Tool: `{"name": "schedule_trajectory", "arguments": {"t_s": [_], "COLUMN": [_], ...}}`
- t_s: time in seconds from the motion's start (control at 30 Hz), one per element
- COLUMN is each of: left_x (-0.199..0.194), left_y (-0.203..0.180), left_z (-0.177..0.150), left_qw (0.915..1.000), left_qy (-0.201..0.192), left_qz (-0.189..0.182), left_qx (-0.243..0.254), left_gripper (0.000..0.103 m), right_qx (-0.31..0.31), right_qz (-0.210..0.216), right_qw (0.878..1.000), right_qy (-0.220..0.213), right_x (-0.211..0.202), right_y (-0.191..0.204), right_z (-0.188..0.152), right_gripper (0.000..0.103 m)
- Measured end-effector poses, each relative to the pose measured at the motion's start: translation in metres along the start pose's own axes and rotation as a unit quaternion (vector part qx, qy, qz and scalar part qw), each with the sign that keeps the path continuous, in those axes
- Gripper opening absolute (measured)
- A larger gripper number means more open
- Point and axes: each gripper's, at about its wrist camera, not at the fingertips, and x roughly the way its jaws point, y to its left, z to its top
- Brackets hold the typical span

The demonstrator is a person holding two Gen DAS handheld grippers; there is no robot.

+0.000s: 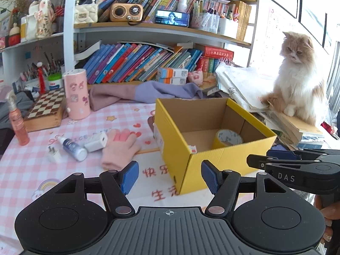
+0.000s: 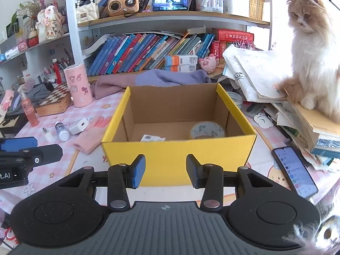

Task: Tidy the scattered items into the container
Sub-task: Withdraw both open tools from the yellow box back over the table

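Observation:
A yellow cardboard box (image 1: 223, 161) (image 2: 178, 150) stands open on the pink checked tablecloth. Inside lie a roll of tape (image 1: 228, 139) (image 2: 207, 130) and a small white packet (image 2: 152, 138). To its left lie a pink glove (image 1: 119, 148) (image 2: 91, 133), a white charger (image 1: 96, 142) (image 2: 78, 125), a small bottle (image 1: 72, 147) (image 2: 62, 131) and a white plug (image 1: 54, 153) (image 2: 47, 135). My left gripper (image 1: 170, 177) is open and empty near the box's front left corner. My right gripper (image 2: 165, 171) is open and empty in front of the box.
An orange and white cat (image 1: 297, 80) (image 2: 314, 48) sits on stacked papers at the right. A phone (image 2: 294, 171) lies right of the box. A pink cylinder (image 1: 77, 94), chessboard box (image 1: 45, 110), spray bottle (image 1: 18, 123) and cloth (image 1: 138, 92) stand behind, under bookshelves.

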Motion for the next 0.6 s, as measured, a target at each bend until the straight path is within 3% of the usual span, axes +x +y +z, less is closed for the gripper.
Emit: {"name": "schedule_trajectory", "arguments": {"t_s": [0.6], "left_x": [-0.042], "left_y": [0.038], "left_z": [-0.045], "left_qw": [0.9995], "left_qy": [0.031], "left_qz": [0.005], "left_qx": [-0.006], "left_gripper": [0.066], "right_qx": [0.001], "right_qz": [0.003], "right_qw": [1.0], "right_qy": [0.026], "right_x": [-0.03], "right_y": [0.061], "right_z": [-0.05], "right_gripper": [0.04]}}
